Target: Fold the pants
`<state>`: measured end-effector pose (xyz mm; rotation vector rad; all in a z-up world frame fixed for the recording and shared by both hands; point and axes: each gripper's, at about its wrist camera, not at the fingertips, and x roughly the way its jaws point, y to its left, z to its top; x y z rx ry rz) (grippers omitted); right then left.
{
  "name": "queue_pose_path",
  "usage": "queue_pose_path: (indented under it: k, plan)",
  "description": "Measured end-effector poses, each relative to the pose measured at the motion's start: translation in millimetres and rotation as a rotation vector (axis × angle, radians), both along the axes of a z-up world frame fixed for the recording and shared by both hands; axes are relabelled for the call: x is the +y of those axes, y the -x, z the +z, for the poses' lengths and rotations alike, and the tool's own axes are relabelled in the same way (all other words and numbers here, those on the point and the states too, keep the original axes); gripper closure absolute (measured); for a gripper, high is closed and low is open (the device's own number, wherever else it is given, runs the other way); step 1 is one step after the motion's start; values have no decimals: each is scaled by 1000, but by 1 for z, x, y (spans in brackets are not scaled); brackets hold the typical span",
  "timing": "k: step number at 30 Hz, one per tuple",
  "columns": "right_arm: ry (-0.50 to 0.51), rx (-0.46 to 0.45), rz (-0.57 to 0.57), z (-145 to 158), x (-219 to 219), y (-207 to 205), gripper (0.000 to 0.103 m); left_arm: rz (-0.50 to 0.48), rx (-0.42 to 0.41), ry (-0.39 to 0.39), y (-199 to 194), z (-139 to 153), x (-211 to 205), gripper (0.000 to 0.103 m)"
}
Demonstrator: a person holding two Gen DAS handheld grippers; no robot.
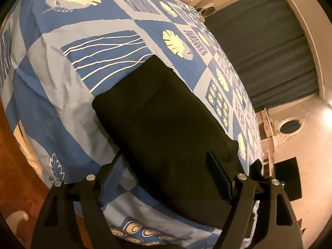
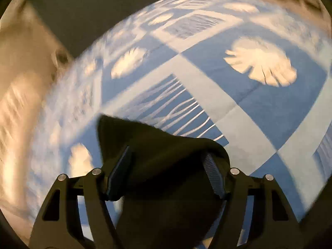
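Claw states first: left claw is wide open and holds nothing, its two pads spread over the near end of the pants; right claw is also spread, with dark cloth bunched between and over its pads, and whether it pinches that cloth cannot be told.

Bed: covered by a blue patchwork quilt with pale leaf prints; it carries the pants.

Pants: black, lying flat on the quilt as a long folded band that runs away from the left claw. In the right wrist view, one end of the pants rises off the quilt in a peaked flap.

Risks, judged from this layout:
- Raised flap may slip free if the right claw has no firm pinch, since its pads stand apart; the fold would then collapse unevenly.
- Strong blur in the right view suggests fast motion, which could drag the flat band askew.
- With the left claw holding nothing, nothing pins the band against such a pull.
- Closing low could snag the quilt along with the pants.
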<state>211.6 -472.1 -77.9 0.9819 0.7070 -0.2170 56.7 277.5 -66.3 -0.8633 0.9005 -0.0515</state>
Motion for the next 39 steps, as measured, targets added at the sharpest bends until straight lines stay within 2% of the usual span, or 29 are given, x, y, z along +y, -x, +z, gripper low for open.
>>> queue_pose_path:
  k: [1, 3, 4, 5, 8, 9, 11, 13, 16, 19, 20, 21, 23, 24, 27, 29, 31, 32, 33, 34, 35, 37, 39]
  plan:
    - [-174, -77, -68, -14, -14, 12, 17, -2, 0, -7, 0, 0, -1, 26]
    - [-411, -168, -172, -36, -36, 31, 16, -4, 1, -8, 1, 1, -2, 26]
    - [-450, -190, -198, -41, -45, 39, 16, -4, -1, -6, 1, 1, -2, 26]
    - [-441, -188, -215, -40, -52, 44, 16, -5, -1, -5, 1, 1, -2, 26]
    - [-346, -211, -309, -28, -79, 73, 16, -7, 5, -8, 0, -1, -3, 26]
    - [-292, -177, -353, -23, -87, 82, 16, -5, 8, -8, 0, -2, -3, 26]
    - [-204, -116, -343, -12, -92, 84, 16, 0, 11, -16, -3, -3, -5, 26]
    - [-107, -67, -238, 4, -83, 67, 16, 2, 10, -36, -4, -1, -8, 26]
    - [109, 68, 12, 27, -43, 13, 16, 3, -6, -94, -4, 8, -16, 25]
    - [353, 143, 156, 41, 9, -40, 16, -12, -46, -177, -5, 19, -30, 18]
    - [429, 188, 194, 39, 25, -64, 16, -21, -60, -214, -6, 22, -37, 17]
    - [464, 211, 214, 36, 34, -79, 16, -28, -64, -241, -8, 22, -41, 17]
    - [543, 289, 251, 23, 54, -108, 21, -41, -30, -303, -15, 15, -49, 16]
    - [579, 325, 267, 16, 61, -115, 26, -40, -11, -310, -18, 10, -49, 16]
    - [714, 435, 285, -5, 73, -146, 27, -34, 79, -285, -23, -14, -45, 13]
    - [785, 488, 297, -15, 80, -156, 27, -31, 25, -269, -18, -17, -42, 10]
    - [804, 495, 303, -16, 80, -157, 28, -60, 22, -305, -18, -17, -47, 8]
    - [788, 493, 309, -16, 78, -159, 31, -78, 18, -323, -18, -18, -51, 6]
    - [765, 492, 316, -15, 74, -157, 45, -86, 19, -345, -19, -18, -54, 6]
    - [758, 495, 315, -13, 71, -156, 55, -93, 24, -386, -19, -19, -59, 6]
    - [742, 492, 324, -10, 66, -152, 60, -97, 29, -417, -20, -19, -63, 6]
    - [714, 473, 335, -3, 61, -142, 85, -83, 39, -448, -20, -19, -67, 6]
    - [677, 410, 333, 14, 57, -122, 94, -77, 54, -457, -21, -18, -68, 6]
